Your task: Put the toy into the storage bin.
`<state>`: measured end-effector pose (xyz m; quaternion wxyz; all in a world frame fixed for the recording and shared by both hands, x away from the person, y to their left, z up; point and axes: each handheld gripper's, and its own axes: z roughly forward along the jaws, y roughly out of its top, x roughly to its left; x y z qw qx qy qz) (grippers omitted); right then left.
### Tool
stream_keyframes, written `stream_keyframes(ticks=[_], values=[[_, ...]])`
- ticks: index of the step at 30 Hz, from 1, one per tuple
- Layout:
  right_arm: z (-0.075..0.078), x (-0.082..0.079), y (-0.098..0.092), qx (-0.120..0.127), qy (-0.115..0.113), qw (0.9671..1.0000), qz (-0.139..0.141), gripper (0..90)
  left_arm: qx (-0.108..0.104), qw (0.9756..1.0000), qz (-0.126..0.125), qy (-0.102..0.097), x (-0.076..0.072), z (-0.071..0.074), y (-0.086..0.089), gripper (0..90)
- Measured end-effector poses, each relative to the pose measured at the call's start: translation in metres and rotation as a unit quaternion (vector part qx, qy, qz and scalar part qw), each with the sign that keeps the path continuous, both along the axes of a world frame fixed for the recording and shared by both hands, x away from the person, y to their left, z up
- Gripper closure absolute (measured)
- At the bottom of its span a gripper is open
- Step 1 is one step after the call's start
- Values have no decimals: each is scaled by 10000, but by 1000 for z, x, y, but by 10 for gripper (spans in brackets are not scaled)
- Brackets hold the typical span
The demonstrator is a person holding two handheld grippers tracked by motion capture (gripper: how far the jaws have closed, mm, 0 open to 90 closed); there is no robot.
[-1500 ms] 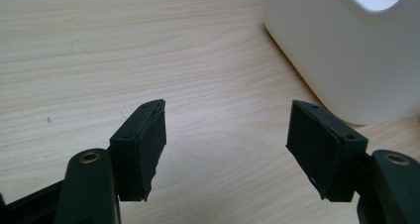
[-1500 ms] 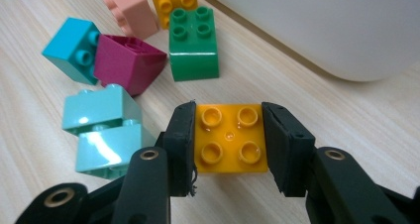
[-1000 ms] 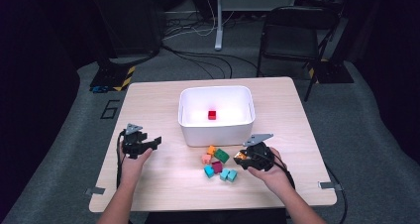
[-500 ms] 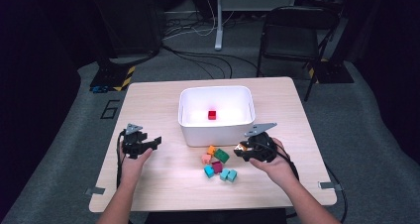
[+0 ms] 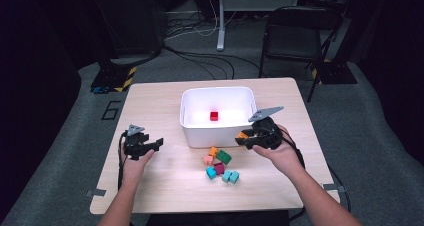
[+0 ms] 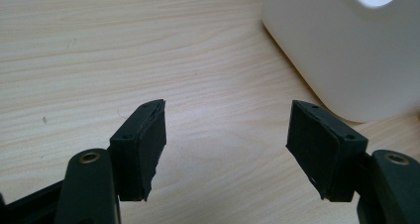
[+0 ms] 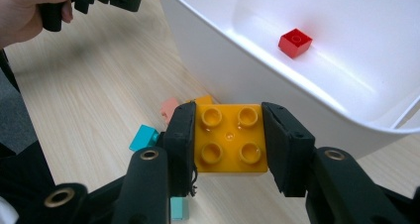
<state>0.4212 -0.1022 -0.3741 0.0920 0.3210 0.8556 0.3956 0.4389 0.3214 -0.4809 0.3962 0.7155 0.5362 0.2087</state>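
Pale woodgrain table [image 5: 150, 111]; right gripper [image 7: 229, 135] clamps square yellow studded brick [image 7: 229, 140].

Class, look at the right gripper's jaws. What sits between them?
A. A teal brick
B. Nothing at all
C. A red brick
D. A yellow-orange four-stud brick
D: in the right gripper view the right gripper has its pads pressed on both sides of the yellow-orange four-stud brick, while the red brick lies inside the white bin.
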Motion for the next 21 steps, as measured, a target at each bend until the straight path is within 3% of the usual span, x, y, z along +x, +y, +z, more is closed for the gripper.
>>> stream_keyframes(ticks=[10, 21], values=[[23, 12, 9, -13, -75, 9999, 90, 583, -7, 10000, -1, 6, 0, 0, 0, 311], [33, 36, 14, 8, -41, 10000, -47, 583, -18, 10000, 5, -4, 0, 0, 0, 310]])
